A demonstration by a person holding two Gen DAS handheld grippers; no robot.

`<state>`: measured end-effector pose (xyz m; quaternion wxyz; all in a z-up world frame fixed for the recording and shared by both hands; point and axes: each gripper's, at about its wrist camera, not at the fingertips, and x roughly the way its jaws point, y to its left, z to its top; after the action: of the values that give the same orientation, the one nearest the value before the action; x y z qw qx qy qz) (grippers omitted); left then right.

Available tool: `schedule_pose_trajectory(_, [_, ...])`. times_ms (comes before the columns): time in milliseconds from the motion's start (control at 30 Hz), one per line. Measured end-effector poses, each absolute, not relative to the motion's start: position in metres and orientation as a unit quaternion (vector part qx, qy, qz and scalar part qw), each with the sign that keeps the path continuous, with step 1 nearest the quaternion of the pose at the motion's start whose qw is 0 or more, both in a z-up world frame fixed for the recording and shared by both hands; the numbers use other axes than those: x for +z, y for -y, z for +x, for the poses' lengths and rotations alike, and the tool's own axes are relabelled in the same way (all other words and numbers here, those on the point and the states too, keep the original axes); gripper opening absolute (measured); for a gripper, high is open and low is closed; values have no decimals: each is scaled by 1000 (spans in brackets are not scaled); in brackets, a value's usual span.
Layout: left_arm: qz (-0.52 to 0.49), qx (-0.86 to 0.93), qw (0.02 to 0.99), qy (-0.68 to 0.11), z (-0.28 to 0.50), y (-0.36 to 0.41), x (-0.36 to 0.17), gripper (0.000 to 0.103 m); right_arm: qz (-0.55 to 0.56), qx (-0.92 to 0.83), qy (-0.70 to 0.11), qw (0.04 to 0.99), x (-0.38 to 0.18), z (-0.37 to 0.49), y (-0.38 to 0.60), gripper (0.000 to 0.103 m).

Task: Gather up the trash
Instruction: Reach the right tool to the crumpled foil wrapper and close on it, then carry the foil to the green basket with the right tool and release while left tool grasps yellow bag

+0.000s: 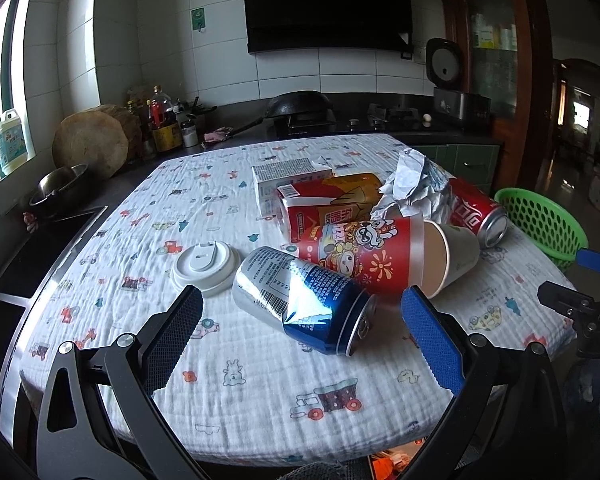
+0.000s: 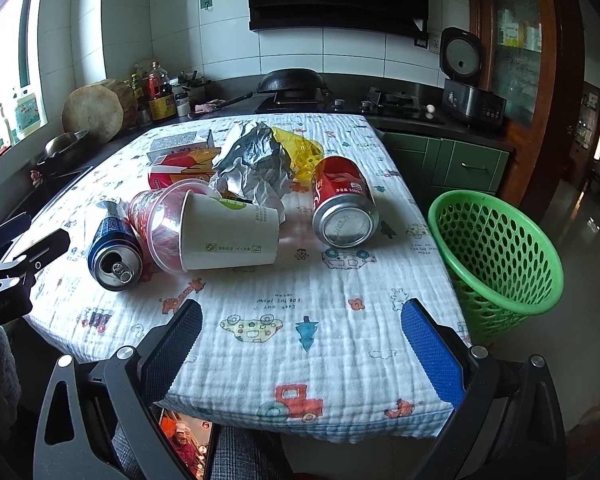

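Trash lies in a loose heap on the table with the printed cloth. The dented blue can lies on its side at the near left of the heap, its open top toward the table's near edge. Just beside it is a red plastic cup on its side, with a white paper cup pushed into its mouth. Behind them are a red carton, a grey box, crumpled paper and a yellow wrapper. A red cola can lies on its side at the right. A white lid lies flat, apart from the heap, on the left.

The green basket stands on the floor just beside the right edge of the table.

The left gripper hovers at the blue can with fingers spread wide, holding nothing. The right gripper hovers over the near cloth, fingers also spread wide and empty.
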<state>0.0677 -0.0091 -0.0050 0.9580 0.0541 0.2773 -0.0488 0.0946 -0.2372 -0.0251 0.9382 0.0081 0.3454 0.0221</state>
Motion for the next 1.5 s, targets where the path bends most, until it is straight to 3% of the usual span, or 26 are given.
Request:
schedule_pose_trajectory(600, [51, -17, 965, -257, 98, -40, 17, 98, 22, 142, -355, 924, 15, 206, 225, 96])
schedule_pose_trajectory(733, [43, -9, 966, -255, 107, -56, 23, 98, 12, 146, -376, 915, 12, 241, 222, 94])
schedule_pose_trajectory(867, [40, 0, 965, -258, 119, -68, 24, 98, 7, 157, -400, 903, 3, 269, 217, 85])
schedule_pose_trajectory(1300, [51, -16, 961, -270, 148, -69, 20, 98, -29, 161, -445, 880, -23, 315, 198, 83])
schedule_pose_trajectory(1500, [66, -37, 961, -265, 164, -57, 28, 98, -31, 158, -451, 878, -28, 317, 197, 65])
